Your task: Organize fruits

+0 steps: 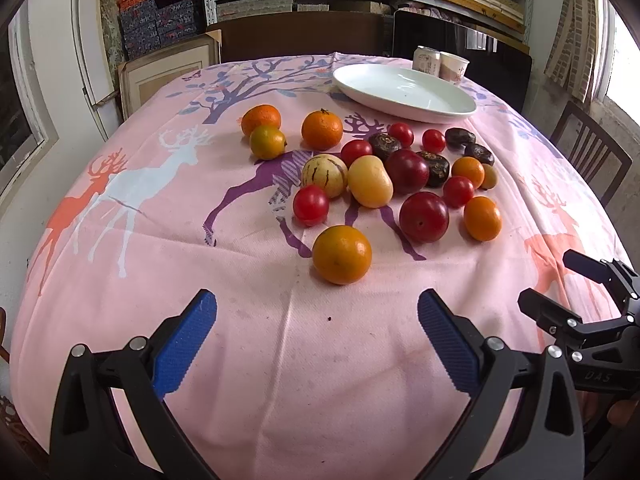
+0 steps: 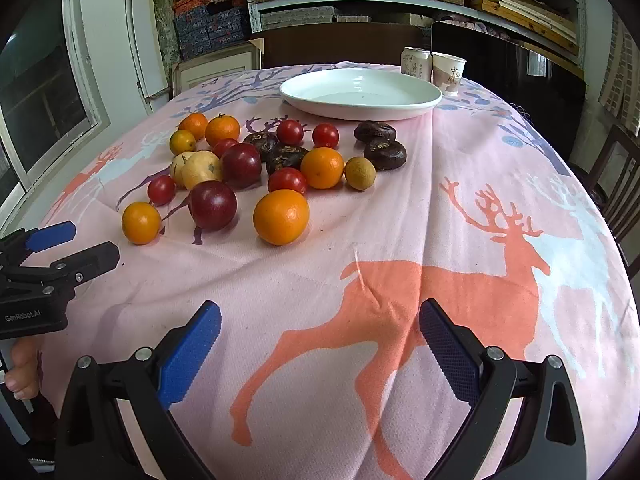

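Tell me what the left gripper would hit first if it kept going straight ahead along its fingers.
Most likely the nearest orange, which sits just ahead of the open left gripper, roughly centred between its fingers. Only bare tablecloth lies before it; depth is uncertain.

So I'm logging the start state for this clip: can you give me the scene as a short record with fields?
surface: pink deer-print tablecloth
plate: white plate, nothing on it, at the far side
behind plate: can and paper cup
fruit: loose cluster on the cloth, none on the plate
nearest fruit: orange, ahead of the left gripper
left gripper: open, holding nothing
right gripper: open, holding nothing, over the cloth
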A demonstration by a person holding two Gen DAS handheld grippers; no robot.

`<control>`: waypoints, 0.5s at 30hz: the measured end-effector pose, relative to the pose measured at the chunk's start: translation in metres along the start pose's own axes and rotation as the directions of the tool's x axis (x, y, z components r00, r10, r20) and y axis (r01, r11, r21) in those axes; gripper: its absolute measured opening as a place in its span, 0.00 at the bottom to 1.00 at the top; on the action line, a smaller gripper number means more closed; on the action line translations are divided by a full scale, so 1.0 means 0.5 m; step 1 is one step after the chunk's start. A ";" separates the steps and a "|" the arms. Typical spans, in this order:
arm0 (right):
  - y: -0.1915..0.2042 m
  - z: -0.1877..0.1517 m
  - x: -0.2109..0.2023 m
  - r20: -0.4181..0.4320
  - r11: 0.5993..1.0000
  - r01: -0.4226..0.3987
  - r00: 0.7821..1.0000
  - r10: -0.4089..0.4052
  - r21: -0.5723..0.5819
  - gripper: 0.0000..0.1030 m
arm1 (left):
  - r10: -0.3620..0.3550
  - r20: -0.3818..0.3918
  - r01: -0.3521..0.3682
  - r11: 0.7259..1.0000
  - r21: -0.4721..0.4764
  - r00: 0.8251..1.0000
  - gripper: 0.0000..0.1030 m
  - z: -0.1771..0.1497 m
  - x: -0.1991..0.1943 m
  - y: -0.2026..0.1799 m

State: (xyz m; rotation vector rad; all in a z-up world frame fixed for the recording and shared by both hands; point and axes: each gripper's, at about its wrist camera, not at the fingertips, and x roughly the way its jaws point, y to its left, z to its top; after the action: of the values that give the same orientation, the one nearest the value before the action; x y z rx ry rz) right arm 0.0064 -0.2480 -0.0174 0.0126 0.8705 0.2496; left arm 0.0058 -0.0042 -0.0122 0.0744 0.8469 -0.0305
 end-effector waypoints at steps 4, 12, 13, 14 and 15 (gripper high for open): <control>0.000 0.000 0.000 0.001 1.000 -0.004 1.000 0.004 0.003 0.97 | -0.005 -0.003 0.005 1.000 -0.004 1.000 0.96 -0.001 0.001 -0.001; -0.004 0.001 0.000 0.002 1.000 -0.017 1.000 0.017 0.012 0.97 | -0.011 -0.036 0.012 1.000 0.005 0.999 0.96 0.001 0.012 -0.002; -0.003 0.002 -0.001 0.001 1.000 -0.019 1.000 0.019 0.011 0.97 | -0.016 -0.045 0.016 1.000 0.005 0.999 0.96 0.003 0.015 0.000; -0.001 0.005 -0.004 0.003 1.000 -0.022 1.000 0.022 0.005 0.97 | -0.021 -0.049 0.021 1.000 0.003 0.999 0.96 0.006 0.018 0.002; 0.000 0.008 -0.009 0.008 1.000 -0.024 1.000 0.024 -0.004 0.97 | -0.022 -0.059 0.022 1.000 0.002 0.998 0.96 0.008 0.022 0.004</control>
State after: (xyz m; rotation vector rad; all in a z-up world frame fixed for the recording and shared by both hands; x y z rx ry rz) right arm 0.0068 -0.2485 -0.0116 0.0209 0.8619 0.2738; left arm 0.0163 -0.0023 -0.0175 0.0685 0.9067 -0.0504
